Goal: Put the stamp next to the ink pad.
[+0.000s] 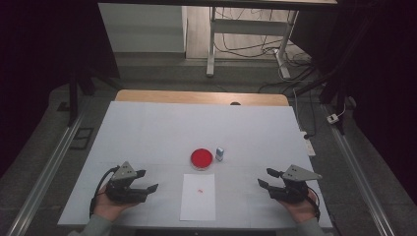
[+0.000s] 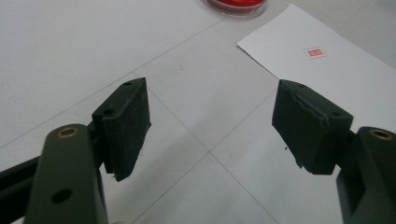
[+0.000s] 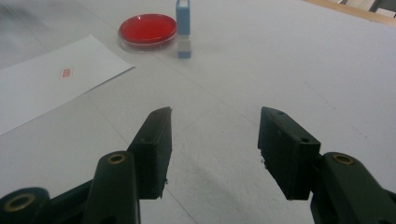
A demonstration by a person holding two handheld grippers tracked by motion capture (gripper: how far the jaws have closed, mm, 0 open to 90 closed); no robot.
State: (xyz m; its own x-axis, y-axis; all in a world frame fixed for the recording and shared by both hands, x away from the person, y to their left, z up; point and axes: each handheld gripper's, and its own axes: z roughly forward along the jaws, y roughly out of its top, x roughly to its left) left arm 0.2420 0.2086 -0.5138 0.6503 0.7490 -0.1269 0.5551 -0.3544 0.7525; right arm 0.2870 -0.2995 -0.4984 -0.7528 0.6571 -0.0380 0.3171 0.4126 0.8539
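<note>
Plainly both claws (image 1: 147,181) (image 1: 268,178) open, empty.

The table (image 1: 147,128) has a flat white top with faint seam lines; a strip of light wood shows along its far edge. A round red ink pad in a clear shallow dish (image 1: 201,159) lies near the centre. A small blue and white upright stamp (image 1: 220,154) stands just beside the dish, to its right. A white rectangular paper sheet (image 1: 198,204), bearing one small red mark, lies near the front edge.
</note>
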